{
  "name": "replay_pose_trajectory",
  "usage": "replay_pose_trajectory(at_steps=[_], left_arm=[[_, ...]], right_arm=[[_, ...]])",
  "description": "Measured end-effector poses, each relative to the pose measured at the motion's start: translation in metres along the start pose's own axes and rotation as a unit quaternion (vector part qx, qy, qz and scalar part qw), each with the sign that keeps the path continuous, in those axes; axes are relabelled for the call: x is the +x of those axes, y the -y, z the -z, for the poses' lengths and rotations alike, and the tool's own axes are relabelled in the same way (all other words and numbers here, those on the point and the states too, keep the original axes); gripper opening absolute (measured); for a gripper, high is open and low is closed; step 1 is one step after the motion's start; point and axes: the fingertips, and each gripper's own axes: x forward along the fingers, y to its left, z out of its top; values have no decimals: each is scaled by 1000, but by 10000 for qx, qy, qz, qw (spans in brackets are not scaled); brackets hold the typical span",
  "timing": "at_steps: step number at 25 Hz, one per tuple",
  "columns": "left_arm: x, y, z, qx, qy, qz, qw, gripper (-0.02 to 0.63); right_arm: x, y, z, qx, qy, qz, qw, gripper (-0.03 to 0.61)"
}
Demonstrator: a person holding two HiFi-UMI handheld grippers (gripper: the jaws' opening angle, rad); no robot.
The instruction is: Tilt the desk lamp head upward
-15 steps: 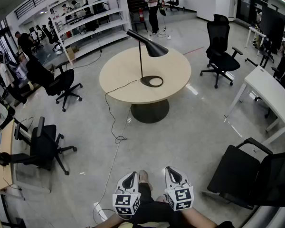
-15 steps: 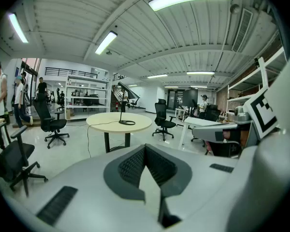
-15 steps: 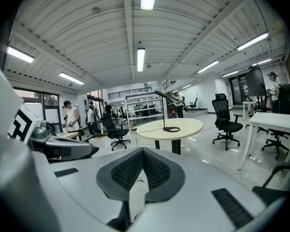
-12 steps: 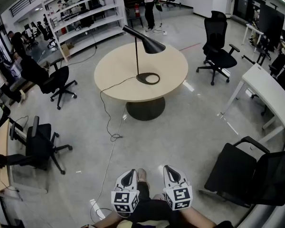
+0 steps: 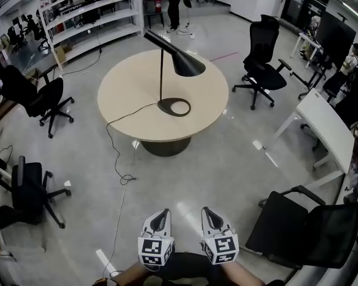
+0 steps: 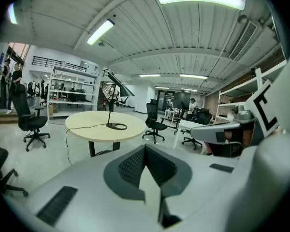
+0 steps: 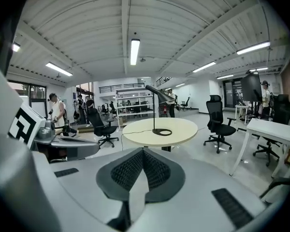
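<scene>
The black desk lamp (image 5: pixel 180 61) stands on a round beige table (image 5: pixel 128 91) across the room, its cone head tilted downward over a ring base (image 5: pixel 173 106). Its cord trails off the table to the floor. My left gripper (image 5: pixel 161 218) and right gripper (image 5: pixel 210 217) are held low and close to my body, far from the lamp, both shut with nothing between the jaws. The left gripper view shows the lamp (image 6: pixel 115 84) far off past the shut left gripper (image 6: pixel 145 148). In the right gripper view the lamp (image 7: pixel 157 94) stands beyond the shut right gripper (image 7: pixel 143 150).
Black office chairs stand around the table: one at the right (image 5: pixel 262 55), one at the left (image 5: pixel 39 97), another at the near left (image 5: pixel 24 186) and one at the near right (image 5: pixel 304 228). A white desk (image 5: pixel 325 118) is at the right, shelving (image 5: pixel 86 14) at the back. The cable (image 5: pixel 120 174) lies on the floor.
The table and lamp have slid left and a little lower in the head view as I come nearer. Both grippers stay shut and low in front of me.
</scene>
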Motion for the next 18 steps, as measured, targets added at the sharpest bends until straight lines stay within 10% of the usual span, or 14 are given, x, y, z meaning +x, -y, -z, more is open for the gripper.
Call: replay_pose_trajectory(at_steps=[18], left_arm=[[77,-174,-124,62,707,232,9972,44]], right_arm=[[173,-21,-134,-182,485,512,9973,14]])
